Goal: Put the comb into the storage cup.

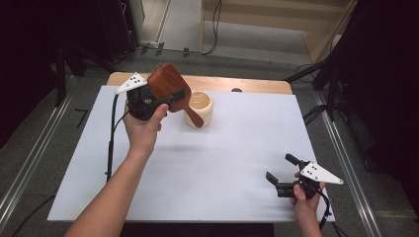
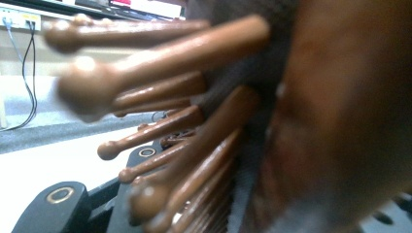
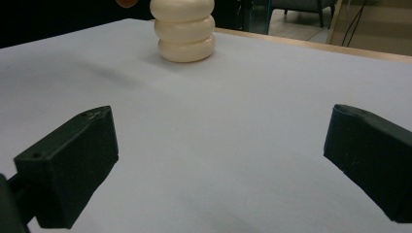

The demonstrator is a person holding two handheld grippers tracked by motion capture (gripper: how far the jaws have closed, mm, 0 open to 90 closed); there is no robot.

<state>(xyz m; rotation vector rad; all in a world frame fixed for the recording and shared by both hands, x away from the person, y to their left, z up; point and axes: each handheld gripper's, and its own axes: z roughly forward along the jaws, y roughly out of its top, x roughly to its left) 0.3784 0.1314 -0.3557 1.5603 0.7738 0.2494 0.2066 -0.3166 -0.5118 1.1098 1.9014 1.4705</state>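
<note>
Cream ribbed cup (image 1: pixel 199 108) on white table (image 1: pixel 222 163) (far side).

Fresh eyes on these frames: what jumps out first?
The wooden hairbrush stands out first: the left gripper holds it clamped above the far left of the white table, its handle angled down in front of the cream ribbed cup. In the left gripper view its wooden bristles loom close and blurred. The right gripper sits open and holds nothing near the table's near right corner.
</note>
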